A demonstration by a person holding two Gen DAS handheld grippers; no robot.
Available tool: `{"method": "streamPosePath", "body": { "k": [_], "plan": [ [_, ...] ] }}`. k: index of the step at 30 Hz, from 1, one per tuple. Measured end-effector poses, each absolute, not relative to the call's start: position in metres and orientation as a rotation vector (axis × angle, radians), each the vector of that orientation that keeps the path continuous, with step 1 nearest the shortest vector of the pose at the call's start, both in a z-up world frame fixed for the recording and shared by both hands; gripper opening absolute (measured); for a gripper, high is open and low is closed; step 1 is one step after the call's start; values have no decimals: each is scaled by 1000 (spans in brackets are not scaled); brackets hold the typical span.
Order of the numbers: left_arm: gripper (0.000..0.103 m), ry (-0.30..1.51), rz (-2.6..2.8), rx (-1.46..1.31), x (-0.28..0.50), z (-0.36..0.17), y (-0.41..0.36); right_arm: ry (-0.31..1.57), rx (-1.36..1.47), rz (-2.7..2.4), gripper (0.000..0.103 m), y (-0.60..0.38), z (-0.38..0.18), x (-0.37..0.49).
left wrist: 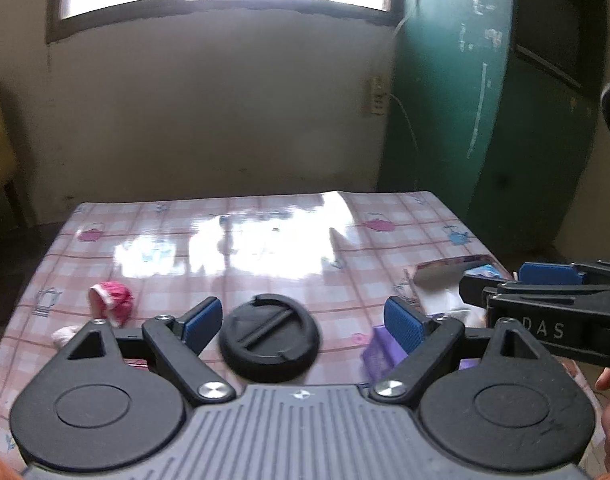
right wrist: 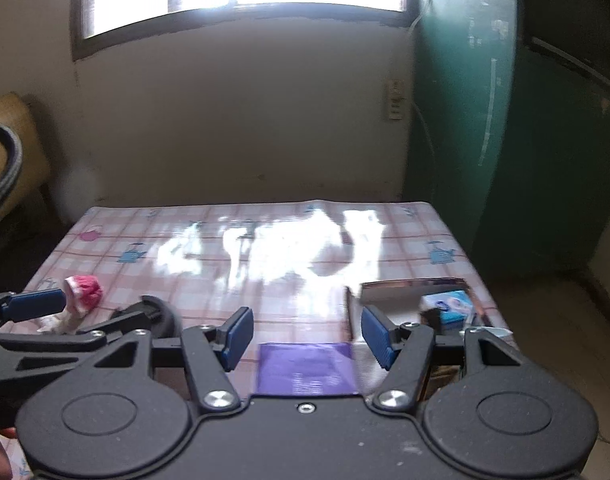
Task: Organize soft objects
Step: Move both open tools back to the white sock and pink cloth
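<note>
Sock (left wrist: 112, 300) pink, blurry on counter (left wrist: 265, 248) | box (right wrist: 409, 292) half hidden | left gripper (left wrist: 301, 324) jaws apart, empty | right gripper (right wrist: 307, 336) jaws apart, empty

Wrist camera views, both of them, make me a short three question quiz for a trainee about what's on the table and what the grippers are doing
1. True or false: the right gripper is clamped on the purple packet.
2. Multiple choice: where does the pink soft item lie? A) inside the open box B) on the table's left part C) between the left gripper's fingers
3. Fill in: the blue and white pack sits inside the ____.

Key:
1. False; its jaws stand apart, and the packet lies on the table below them.
2. B
3. Open box at the table's right edge.
</note>
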State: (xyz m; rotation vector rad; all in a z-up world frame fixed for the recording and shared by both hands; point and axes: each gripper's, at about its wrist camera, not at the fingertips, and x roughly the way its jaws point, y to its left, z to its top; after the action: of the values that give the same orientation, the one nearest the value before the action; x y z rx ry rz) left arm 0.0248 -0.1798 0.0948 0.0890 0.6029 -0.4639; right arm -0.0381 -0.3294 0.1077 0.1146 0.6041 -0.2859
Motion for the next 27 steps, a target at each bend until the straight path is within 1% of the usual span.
{"method": "streamPosePath", "body": {
  "k": [24, 27],
  "plan": [
    [90, 641, -265, 22, 62, 79, -80, 670, 73, -107, 72, -221, 80, 38],
    [92, 637, -253, 17, 67, 75, -67, 679, 71, -84, 72, -210, 77, 46]
  ]
}}
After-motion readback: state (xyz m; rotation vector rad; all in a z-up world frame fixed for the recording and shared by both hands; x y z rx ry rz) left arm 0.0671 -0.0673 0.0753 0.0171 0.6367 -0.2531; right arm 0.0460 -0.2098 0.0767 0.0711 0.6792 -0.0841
